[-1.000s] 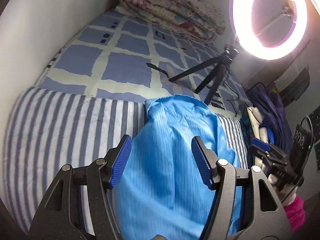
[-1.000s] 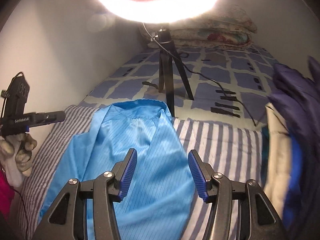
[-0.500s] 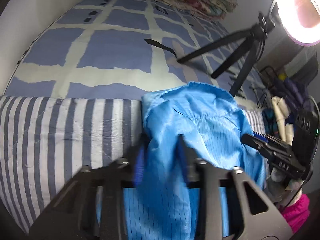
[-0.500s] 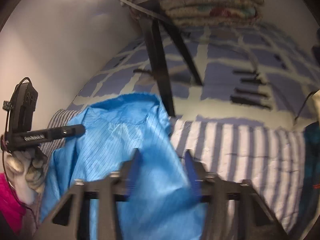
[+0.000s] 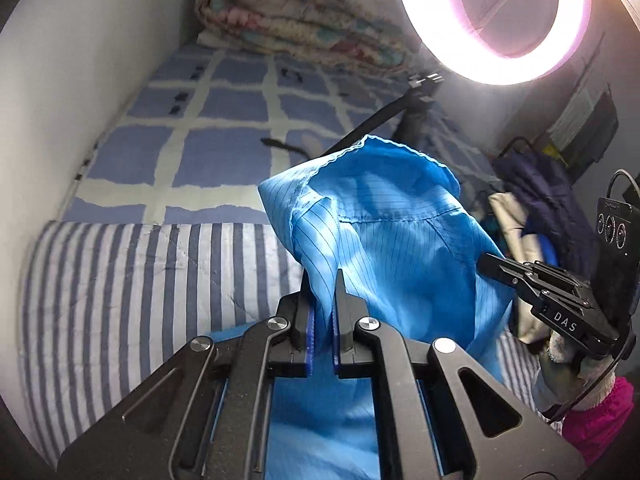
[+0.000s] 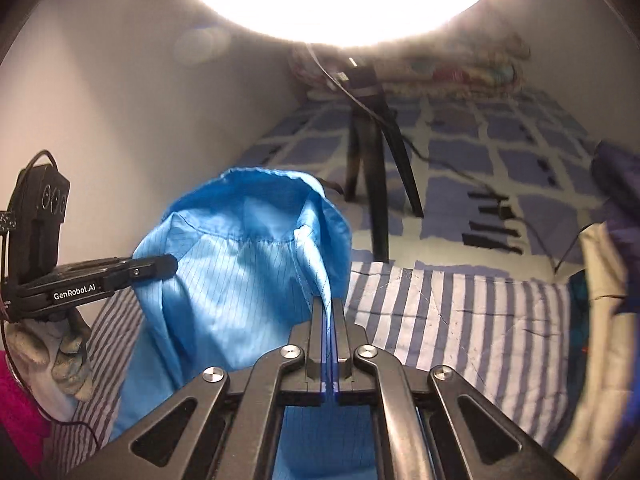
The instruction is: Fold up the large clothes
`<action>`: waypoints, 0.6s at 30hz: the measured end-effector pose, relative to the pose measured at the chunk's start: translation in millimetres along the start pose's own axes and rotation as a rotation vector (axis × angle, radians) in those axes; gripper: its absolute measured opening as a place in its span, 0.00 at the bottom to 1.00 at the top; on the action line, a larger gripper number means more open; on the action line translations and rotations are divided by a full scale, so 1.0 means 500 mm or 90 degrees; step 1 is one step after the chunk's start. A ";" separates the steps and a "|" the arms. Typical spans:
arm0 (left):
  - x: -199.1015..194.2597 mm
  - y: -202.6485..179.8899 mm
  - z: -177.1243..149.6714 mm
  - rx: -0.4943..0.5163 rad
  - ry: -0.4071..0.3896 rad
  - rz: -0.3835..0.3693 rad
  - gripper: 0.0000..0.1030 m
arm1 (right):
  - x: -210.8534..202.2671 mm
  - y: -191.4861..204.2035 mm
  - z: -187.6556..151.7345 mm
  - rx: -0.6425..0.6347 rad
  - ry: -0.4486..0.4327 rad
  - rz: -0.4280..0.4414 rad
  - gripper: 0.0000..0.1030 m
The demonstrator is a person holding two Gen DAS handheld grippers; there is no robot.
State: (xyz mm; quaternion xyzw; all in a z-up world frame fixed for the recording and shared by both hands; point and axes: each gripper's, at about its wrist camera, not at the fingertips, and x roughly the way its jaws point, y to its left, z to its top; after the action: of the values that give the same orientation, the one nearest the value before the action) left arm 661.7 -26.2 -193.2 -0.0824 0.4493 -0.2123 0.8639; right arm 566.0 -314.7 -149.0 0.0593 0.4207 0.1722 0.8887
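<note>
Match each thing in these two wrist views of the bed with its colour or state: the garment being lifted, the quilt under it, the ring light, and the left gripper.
Things:
1. garment
2. quilt
3. ring light
4. left gripper

States:
A. switched on, glowing
B. shut on cloth
C. bright blue with thin dark pinstripes
D. white with blue-grey stripes

Pairs: 1-C, 2-D, 3-A, 4-B

"DAS" stood in white letters on the right tongs [image 5: 496, 266] at the right; "GenRobot.AI" stood on the left tongs [image 6: 160, 266] at the left.
</note>
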 end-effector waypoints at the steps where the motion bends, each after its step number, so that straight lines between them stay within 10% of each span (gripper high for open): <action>1: -0.025 -0.013 -0.008 0.003 -0.008 -0.002 0.03 | -0.030 0.014 -0.005 -0.009 -0.006 -0.003 0.00; 18: -0.363 -0.150 -0.314 0.066 -0.035 0.005 0.02 | -0.387 0.130 -0.247 -0.036 -0.013 0.050 0.00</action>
State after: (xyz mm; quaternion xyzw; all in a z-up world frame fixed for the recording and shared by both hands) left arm 420.7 -5.8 -125.1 -0.0417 0.4145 -0.2292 0.8797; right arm 341.2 -327.8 -71.0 0.0523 0.4036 0.2182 0.8870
